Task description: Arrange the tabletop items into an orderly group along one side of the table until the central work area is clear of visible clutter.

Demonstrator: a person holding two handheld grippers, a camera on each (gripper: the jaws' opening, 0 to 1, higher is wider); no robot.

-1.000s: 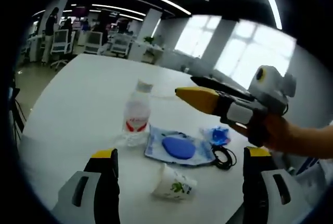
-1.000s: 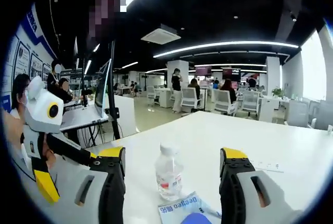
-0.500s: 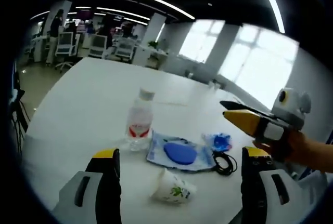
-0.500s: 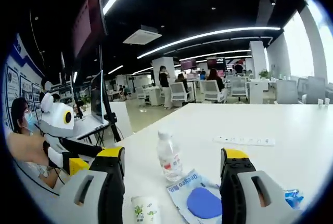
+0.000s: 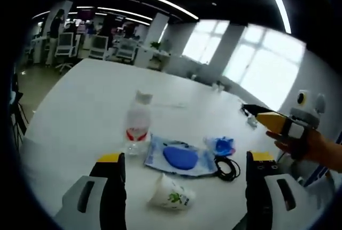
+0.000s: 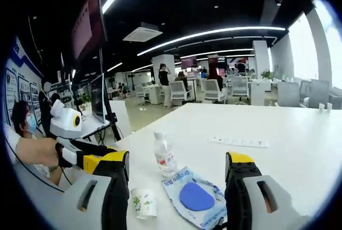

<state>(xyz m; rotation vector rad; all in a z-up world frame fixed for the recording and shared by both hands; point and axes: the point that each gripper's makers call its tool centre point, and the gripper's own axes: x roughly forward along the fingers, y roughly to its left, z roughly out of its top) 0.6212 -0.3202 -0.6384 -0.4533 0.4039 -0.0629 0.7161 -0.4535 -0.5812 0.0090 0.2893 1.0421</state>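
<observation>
Bottle (image 5: 137, 122) upright, clear, red label; cup (image 5: 170, 193) tipped over; both tongs wide, empty.

Pouch (image 6: 199, 197) print: you will see blue lettering along its near edge, too blurred to read.
Bottle (image 6: 165, 156) label: red and white, no legible text.
Cup (image 6: 141, 203) print: green motif, no legible text.

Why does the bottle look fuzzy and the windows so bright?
In the left gripper view the water bottle is smeared by blur and the windows glare white; in the right gripper view the bottle is sharper, and the fisheye lens bends the ceiling lights.
</observation>
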